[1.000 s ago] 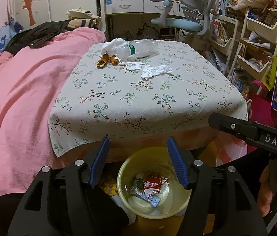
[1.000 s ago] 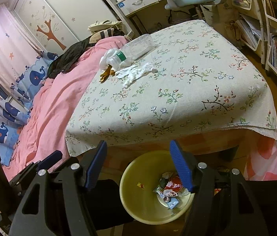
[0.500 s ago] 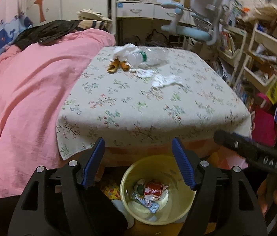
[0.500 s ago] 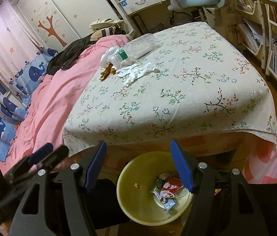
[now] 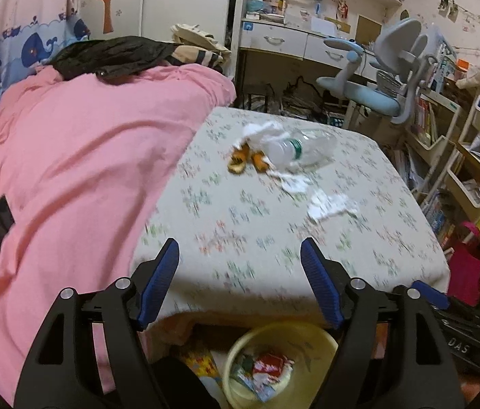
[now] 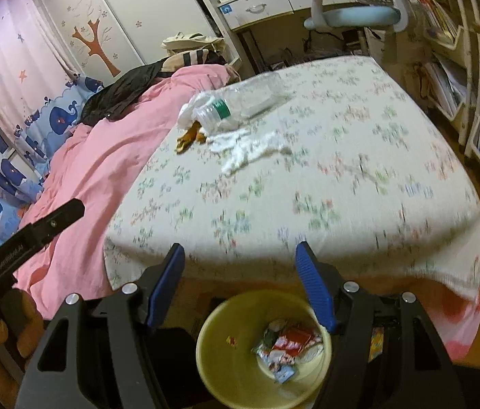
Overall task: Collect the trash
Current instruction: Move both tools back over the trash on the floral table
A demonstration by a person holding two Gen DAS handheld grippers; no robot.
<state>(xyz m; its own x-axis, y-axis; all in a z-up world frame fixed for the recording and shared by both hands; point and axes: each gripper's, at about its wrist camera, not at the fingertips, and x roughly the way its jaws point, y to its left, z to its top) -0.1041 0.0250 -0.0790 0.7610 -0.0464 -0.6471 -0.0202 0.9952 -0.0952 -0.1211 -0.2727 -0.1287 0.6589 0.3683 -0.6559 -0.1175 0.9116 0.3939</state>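
Both empty grippers, left (image 5: 240, 252) just widening, right (image 6: 240, 255) open, face the far bottle (image 5: 299, 150)

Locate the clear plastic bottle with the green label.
The clear plastic bottle with the green label lies on its side at the far end of the floral tablecloth, beside crumpled white tissues and orange peel.

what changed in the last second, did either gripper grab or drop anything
Both grippers lifted from over the yellow bin toward the table, the left gripper more than the right gripper. The left jaws have just been opening, with nothing between them. Nothing grabbed or dropped. The bottle, tissues and peel stayed put.
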